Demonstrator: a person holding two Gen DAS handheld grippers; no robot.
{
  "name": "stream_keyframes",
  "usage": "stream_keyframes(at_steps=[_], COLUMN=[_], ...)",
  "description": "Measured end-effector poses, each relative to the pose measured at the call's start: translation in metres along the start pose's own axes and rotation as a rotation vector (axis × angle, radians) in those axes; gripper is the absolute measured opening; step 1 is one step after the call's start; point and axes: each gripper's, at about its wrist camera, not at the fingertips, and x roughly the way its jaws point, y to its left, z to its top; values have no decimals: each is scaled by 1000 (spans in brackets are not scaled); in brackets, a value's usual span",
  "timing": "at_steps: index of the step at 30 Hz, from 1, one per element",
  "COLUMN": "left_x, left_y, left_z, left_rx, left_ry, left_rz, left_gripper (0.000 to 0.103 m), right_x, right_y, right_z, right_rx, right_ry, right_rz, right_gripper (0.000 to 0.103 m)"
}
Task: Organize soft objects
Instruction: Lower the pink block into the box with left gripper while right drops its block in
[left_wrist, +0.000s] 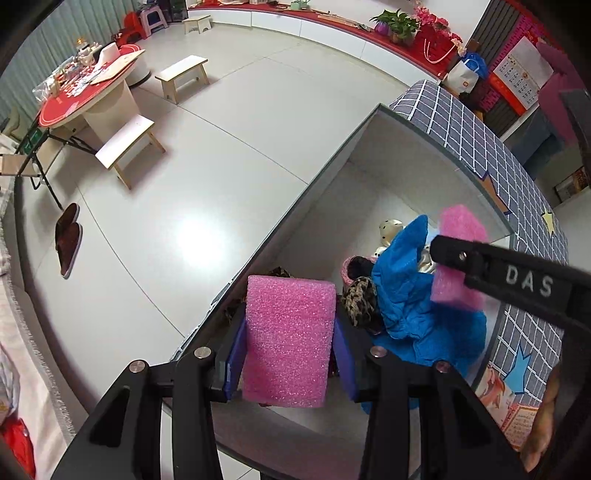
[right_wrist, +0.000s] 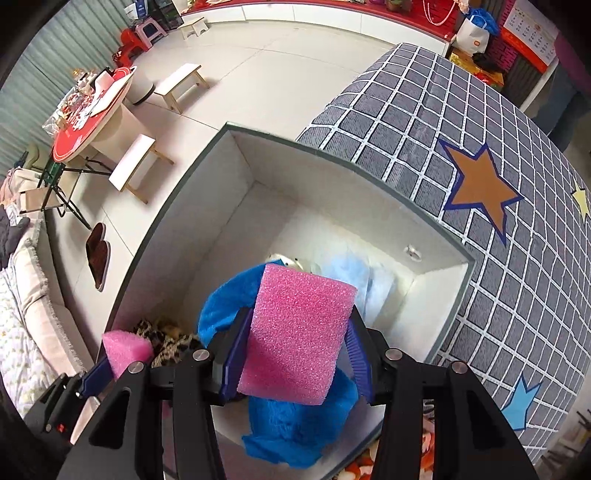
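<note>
Big box (right_wrist: 436, 258) open, lid (right_wrist: 461, 155) flipped back, plenty room inside by far wall. Blue cloth (right_wrist: 295, 435) half in, drooping over near edge. Spotty cloth (left_wrist: 360, 301) and toy (left_wrist: 389, 229) already in. Right gripper (right_wrist: 295, 339) pinching pink pad, cloth under it. Left gripper (left_wrist: 290, 336) pinching pink pad, above box edge.
</note>
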Motion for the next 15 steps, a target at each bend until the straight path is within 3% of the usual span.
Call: stream_keyframes(at_steps=[3, 4, 5, 6, 7, 8, 9, 15], left_x=[-2, -2, -2, -5, -8, -12, -16, -27], left_y=[-4, -5, -6, -7, -8, -9, -11, -25], left_z=[2, 3, 4, 4, 4, 3, 2, -5], left_rx=[5, 0, -7, -11, -9, -1, 9, 57], left_ry=[-7, 6, 19, 13, 4, -8, -21, -39], left_rz=[-13, -23, -36, -57, -67, -69, -64, -53], left_gripper=[53, 71, 81, 81, 81, 81, 81, 81], right_x=[0, -1, -2, -3, -4, -5, -7, -19], right_y=[-1, -1, -1, -1, -1, -3, -4, -6], right_z=[4, 5, 7, 8, 8, 9, 11, 10], right_rx=[4, 3, 6, 9, 12, 23, 33, 39], right_ry=[-4, -5, -11, -13, -12, -16, -32, -68], right_rz=[8, 14, 25, 31, 30, 26, 26, 26], right_gripper=[50, 50, 51, 53, 66, 87, 92, 92])
